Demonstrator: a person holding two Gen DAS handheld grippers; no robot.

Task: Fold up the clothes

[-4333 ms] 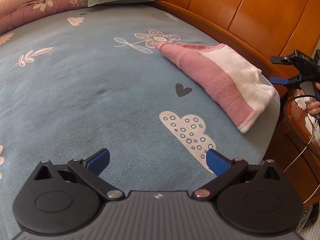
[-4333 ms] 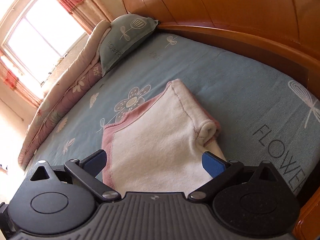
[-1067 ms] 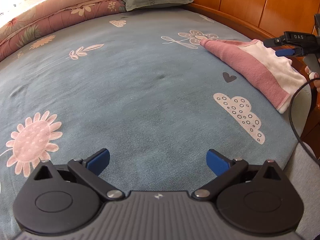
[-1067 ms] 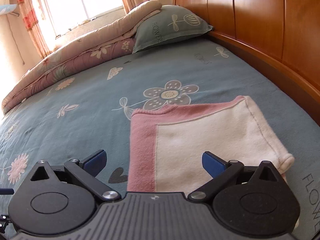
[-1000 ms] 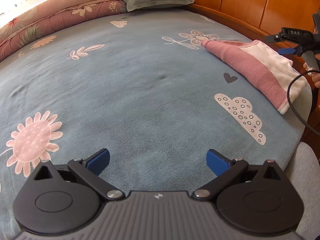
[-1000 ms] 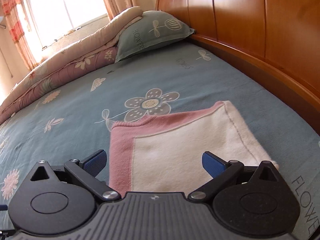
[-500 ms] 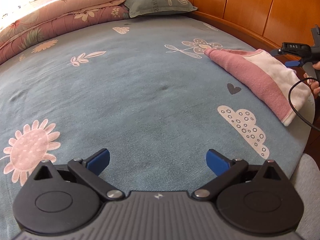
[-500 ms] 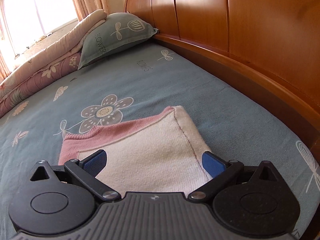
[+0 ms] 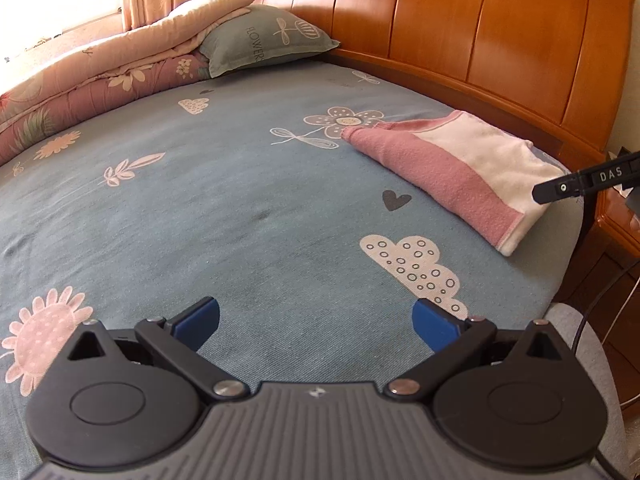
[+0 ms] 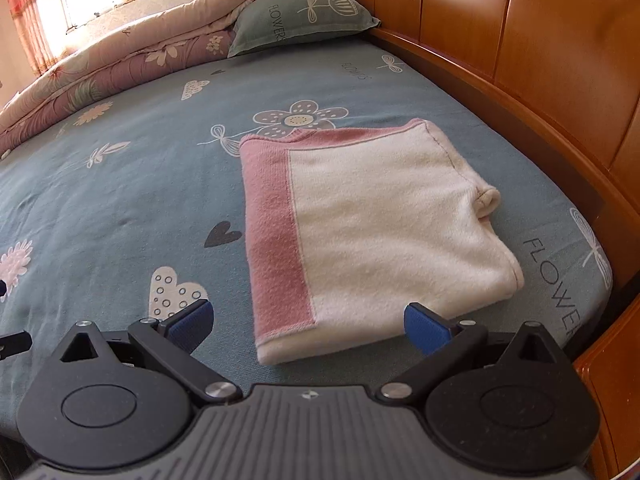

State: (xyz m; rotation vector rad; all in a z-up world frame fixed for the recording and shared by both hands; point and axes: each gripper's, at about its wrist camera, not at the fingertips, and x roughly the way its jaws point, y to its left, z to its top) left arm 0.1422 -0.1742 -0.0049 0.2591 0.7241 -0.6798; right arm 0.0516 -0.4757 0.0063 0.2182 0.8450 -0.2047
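Pink-and-white fleece garment (image 10: pixel 360 220) lies folded into compact rectangle on blue patterned bed sheet (image 10: pixel 120 200), near wooden headboard (image 10: pixel 540 60). Left claw (image 9: pixel 316 320) spread, empty; right claw (image 10: pixel 306 322) spread, empty. Folding looks essentially done; no other clothes visible.

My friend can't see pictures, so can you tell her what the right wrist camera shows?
A folded pink and white garment lies flat on a blue bedsheet printed with flowers, hearts and clouds, just beyond the open right gripper, which holds nothing. Behind are a green pillow, a rolled quilt and a wooden headboard.
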